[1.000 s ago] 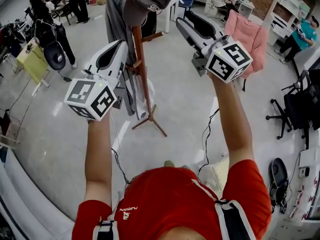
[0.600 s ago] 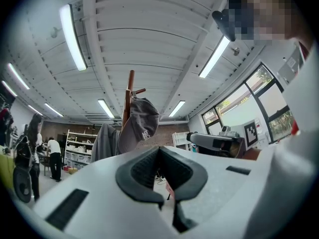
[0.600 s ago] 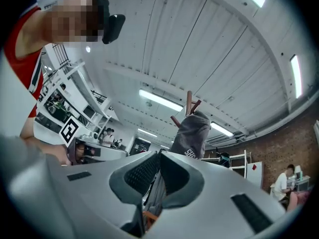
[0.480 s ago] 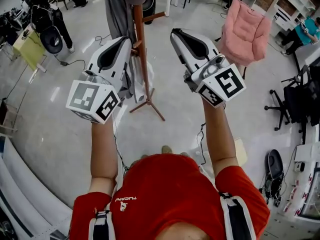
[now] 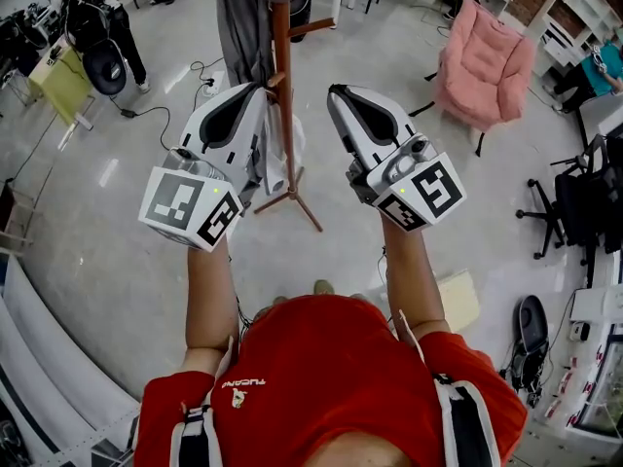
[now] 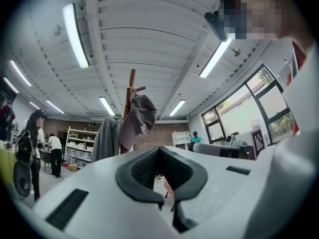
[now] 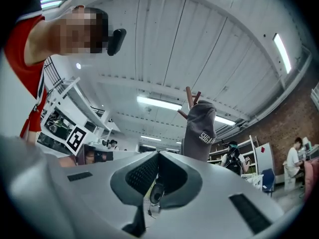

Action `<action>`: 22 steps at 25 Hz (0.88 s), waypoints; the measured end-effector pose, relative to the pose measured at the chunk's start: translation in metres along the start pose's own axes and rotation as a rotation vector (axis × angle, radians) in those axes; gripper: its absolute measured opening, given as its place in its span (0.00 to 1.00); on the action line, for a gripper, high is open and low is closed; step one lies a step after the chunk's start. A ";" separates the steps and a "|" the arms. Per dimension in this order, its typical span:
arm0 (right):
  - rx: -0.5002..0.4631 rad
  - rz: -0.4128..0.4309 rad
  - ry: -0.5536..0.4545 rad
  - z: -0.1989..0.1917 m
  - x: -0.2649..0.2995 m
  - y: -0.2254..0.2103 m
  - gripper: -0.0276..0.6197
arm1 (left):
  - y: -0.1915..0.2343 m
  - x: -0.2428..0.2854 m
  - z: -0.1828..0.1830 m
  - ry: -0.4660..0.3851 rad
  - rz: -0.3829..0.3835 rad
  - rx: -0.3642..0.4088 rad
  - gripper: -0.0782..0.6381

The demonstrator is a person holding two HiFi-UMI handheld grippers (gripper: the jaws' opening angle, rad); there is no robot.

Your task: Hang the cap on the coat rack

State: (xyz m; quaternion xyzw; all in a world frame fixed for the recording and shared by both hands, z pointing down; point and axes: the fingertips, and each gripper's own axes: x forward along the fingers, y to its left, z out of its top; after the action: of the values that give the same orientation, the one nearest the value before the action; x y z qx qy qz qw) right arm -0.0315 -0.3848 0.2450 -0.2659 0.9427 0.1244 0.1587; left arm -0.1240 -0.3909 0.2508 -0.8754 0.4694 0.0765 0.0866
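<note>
Left hand-held gripper (image 6: 159, 151): jaws together, empty.
Right hand-held gripper (image 7: 158, 156): jaws together, empty.
Grey fabric cap (image 6: 139, 121): atop brown wooden coat rack (image 6: 130, 86), ahead and above.
Withdrawal: best straight back, clear of the rack.

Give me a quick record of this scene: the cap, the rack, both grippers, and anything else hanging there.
cap: grey, hanging near the top of the coat rack
coat rack: wooden, upright on the floor
also on rack: grey jacket
left gripper: fingers together, empty, apart from the cap
right gripper: fingers together, empty, apart from the cap
task status: cap is hung
</note>
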 end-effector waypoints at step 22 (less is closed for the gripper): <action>-0.016 -0.004 0.024 -0.011 -0.004 0.007 0.08 | -0.002 -0.008 -0.005 -0.010 0.004 -0.021 0.12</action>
State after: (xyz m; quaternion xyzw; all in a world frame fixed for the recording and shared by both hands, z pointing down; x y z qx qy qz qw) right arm -0.0348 -0.3805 0.2577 -0.2706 0.9429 0.1285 0.1454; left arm -0.1260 -0.3843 0.2571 -0.8749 0.4698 0.0860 0.0798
